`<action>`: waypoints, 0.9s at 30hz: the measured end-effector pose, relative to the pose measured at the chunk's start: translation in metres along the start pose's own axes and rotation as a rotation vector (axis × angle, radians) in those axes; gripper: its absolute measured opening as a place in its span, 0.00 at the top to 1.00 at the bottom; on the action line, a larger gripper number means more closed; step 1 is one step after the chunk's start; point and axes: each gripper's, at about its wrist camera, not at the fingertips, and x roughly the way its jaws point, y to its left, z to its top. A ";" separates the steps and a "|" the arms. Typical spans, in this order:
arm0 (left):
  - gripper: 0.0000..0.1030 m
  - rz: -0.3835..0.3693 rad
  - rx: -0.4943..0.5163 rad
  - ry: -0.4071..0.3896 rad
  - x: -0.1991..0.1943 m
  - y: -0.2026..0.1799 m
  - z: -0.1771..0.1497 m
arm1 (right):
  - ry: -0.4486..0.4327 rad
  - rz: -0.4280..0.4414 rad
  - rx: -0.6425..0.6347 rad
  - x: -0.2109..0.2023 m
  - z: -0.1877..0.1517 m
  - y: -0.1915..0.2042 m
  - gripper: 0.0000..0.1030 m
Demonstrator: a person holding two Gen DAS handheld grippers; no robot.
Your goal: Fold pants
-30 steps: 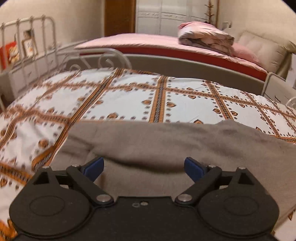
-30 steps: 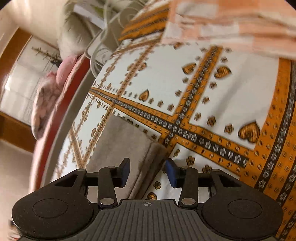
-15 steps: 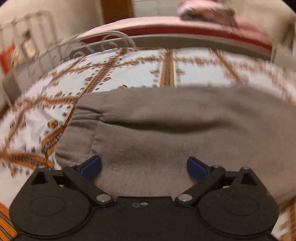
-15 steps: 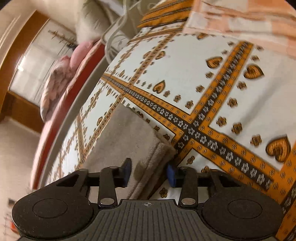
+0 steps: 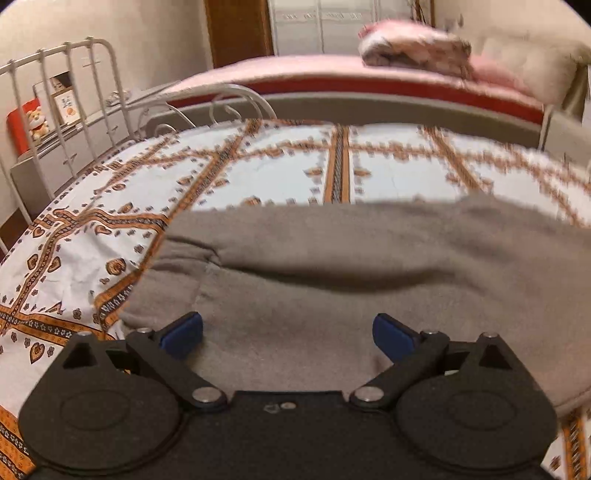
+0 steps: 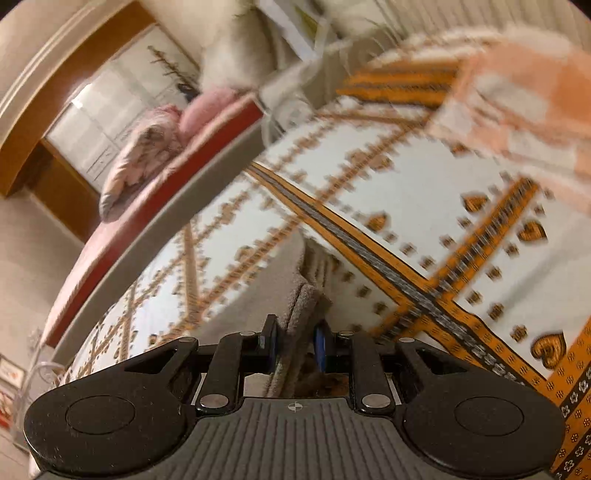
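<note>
Grey pants [image 5: 332, 266], patterned bedspread [image 5: 92, 266], metal bedframe [image 5: 66, 96]

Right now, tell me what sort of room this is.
Most likely a bedroom: a bed with a patterned sheet and white metal frame, a second bed with pink bedding, and white wardrobe doors behind.

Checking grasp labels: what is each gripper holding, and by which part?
The right gripper pinches the grey pants by a layered edge. The left gripper is open over them, holding nothing.
</note>
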 end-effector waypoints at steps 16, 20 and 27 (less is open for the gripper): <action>0.09 0.133 -0.183 -0.055 -0.029 0.089 -0.013 | 0.050 0.347 -0.171 0.018 -0.090 0.193 0.81; 0.09 0.145 -0.237 -0.040 -0.030 0.110 -0.020 | 0.163 0.436 -0.223 0.043 -0.156 0.240 0.81; 0.09 0.122 -0.299 -0.023 -0.030 0.125 -0.026 | 0.351 0.432 -0.444 0.081 -0.269 0.278 0.81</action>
